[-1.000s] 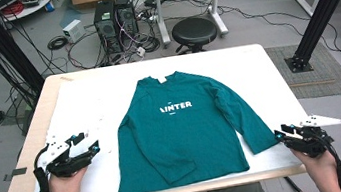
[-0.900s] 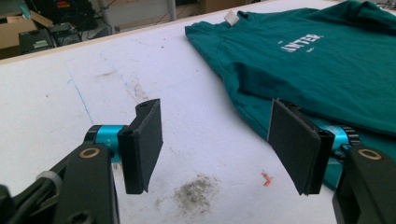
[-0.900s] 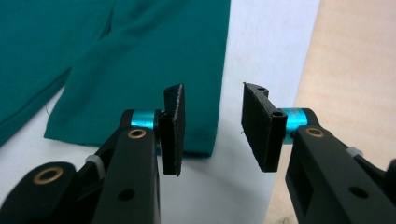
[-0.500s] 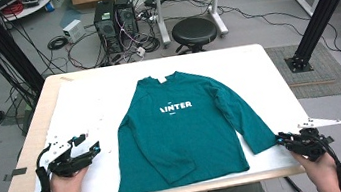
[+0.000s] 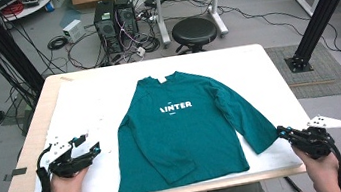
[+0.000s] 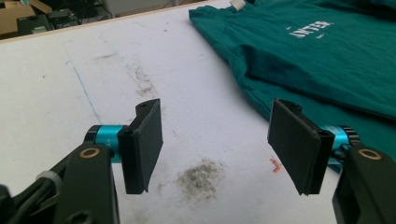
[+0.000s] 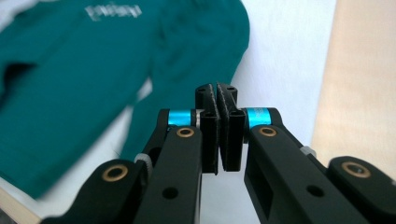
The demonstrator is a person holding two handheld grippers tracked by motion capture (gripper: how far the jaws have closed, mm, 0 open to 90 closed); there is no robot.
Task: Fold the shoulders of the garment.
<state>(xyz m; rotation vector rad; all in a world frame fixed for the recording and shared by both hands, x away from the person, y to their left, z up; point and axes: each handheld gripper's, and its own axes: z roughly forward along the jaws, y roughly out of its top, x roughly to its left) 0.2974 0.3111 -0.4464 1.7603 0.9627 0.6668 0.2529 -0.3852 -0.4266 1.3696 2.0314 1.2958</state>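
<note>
That teal shirt (image 5: 182, 124) lies flat mid-table, soft and floppy, so pinch a cuff or hem. Your left gripper (image 5: 81, 154) sits wide open; right gripper (image 5: 282, 133) has just been closing, empty.

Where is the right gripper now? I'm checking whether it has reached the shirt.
In the high view, the right gripper sits at the table's near right edge, just off the teal shirt's sleeve cuff, jaws shut on nothing.

The shirt (image 7: 70, 84) (blurred) is cut off at the right gripper view's left edge.
</note>
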